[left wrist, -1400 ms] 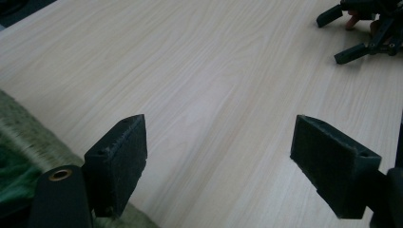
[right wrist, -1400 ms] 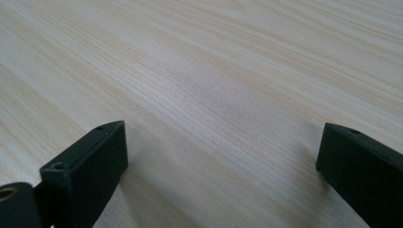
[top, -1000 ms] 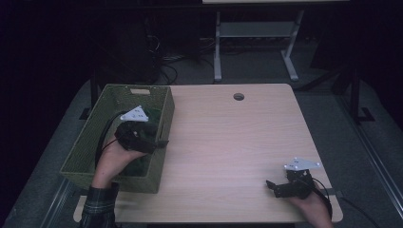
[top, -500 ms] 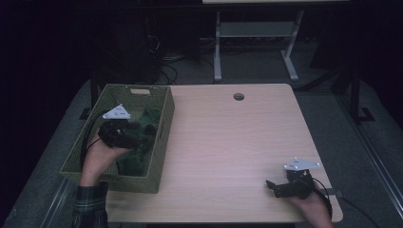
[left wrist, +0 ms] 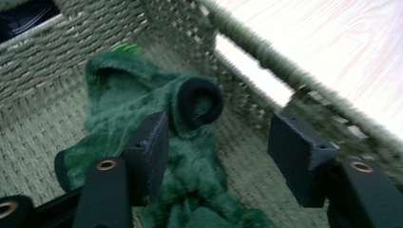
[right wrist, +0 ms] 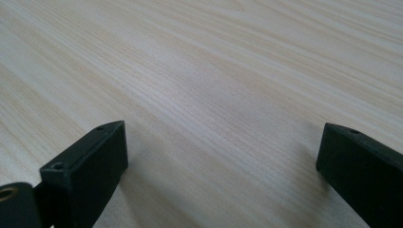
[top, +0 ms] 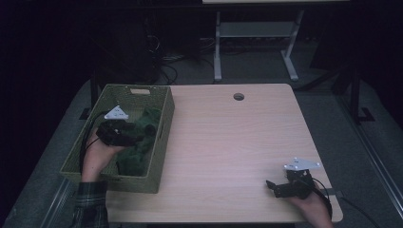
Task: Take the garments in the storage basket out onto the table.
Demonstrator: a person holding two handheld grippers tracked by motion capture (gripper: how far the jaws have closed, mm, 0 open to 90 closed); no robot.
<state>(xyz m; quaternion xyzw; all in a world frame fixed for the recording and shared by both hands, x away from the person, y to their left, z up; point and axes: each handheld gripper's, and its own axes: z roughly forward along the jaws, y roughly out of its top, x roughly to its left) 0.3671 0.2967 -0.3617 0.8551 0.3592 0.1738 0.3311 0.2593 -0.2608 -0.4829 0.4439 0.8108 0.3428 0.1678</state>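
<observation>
A dim room surrounds a pale wooden worktop (top: 228, 142). At its nine o'clock side sits a woven green basket (top: 161, 128) holding a green plush garment (left wrist: 157, 99). The left tongs (left wrist: 214, 152) are down inside the basket, jaws have just been closing, part open, one pad touching the plush with the black-cuffed sleeve between them, not yet pinched. At five o'clock the right tongs (top: 272, 186) rest wide open, holding nothing.
</observation>
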